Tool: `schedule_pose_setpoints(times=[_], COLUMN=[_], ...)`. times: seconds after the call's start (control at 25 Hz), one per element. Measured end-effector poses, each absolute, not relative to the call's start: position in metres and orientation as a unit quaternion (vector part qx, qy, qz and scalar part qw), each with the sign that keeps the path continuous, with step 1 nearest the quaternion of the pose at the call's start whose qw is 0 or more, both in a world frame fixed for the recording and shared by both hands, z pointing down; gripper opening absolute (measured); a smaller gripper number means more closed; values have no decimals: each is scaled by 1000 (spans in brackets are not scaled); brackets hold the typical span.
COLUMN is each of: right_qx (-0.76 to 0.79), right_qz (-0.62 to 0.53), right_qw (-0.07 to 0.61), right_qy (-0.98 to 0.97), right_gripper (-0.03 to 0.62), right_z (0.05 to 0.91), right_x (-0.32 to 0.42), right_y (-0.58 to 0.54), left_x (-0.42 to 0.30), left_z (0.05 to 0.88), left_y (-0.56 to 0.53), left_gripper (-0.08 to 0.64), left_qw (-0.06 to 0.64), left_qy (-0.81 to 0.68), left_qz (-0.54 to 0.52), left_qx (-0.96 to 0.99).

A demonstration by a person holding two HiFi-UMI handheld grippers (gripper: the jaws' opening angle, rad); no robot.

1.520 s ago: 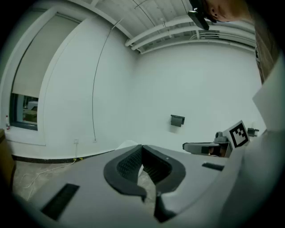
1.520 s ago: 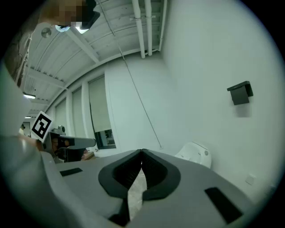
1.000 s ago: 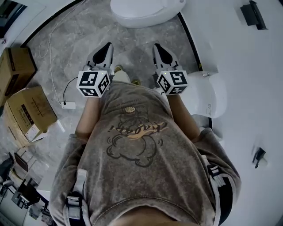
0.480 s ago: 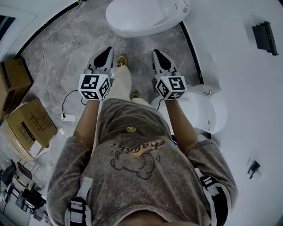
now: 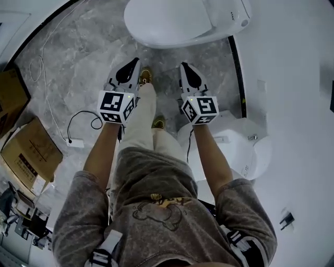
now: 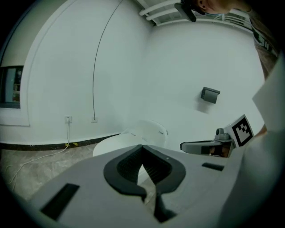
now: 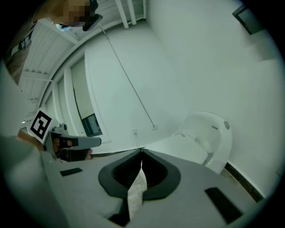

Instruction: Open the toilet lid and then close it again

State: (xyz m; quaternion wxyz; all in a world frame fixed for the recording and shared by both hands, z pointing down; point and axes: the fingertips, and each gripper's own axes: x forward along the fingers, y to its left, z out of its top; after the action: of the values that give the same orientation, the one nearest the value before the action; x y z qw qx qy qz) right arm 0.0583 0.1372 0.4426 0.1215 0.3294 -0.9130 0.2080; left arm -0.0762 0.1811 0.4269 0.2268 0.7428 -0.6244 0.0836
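My feeds are bright and evenly lit; the plain white walls take a greenish cast in both gripper views. Shadows on the grey marbled floor are faint. Fisheye bends every edge, corners go black, nearest surfaces look soft.

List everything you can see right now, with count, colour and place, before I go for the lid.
toilet: one, white, top of the head view, lid down
rounded fixture: one, white, on the floor by the right wall
cardboard boxes: two, brown, floor at far left
cable: one, black, looped on the floor beside a white plug block
wall box: one, dark, on the white wall
floor: grey marble
left gripper: one, grey and black, shut, empty, short of the toilet
right gripper: one, grey and black, shut, empty, short of the toilet
person: grey shirt, light trousers, yellowish shoes
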Motion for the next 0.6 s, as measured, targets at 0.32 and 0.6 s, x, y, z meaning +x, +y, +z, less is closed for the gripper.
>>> schedule_pose_setpoints(times=[0.32,0.6], right_qx=[324,317], right_qz=[241,254], right_qw=[140,149], right_qy=[-904,-901], right_gripper=[28,28], right_z=[581,664], right_x=[22,-12], right_y=[103,84], left_x=[-93,-110], left_z=[570,664], left_y=[140,114], left_gripper=[9,9], left_qw=[263,275], left_qy=[-619,-613], left_qz=[94,104], left_qx=[734,733])
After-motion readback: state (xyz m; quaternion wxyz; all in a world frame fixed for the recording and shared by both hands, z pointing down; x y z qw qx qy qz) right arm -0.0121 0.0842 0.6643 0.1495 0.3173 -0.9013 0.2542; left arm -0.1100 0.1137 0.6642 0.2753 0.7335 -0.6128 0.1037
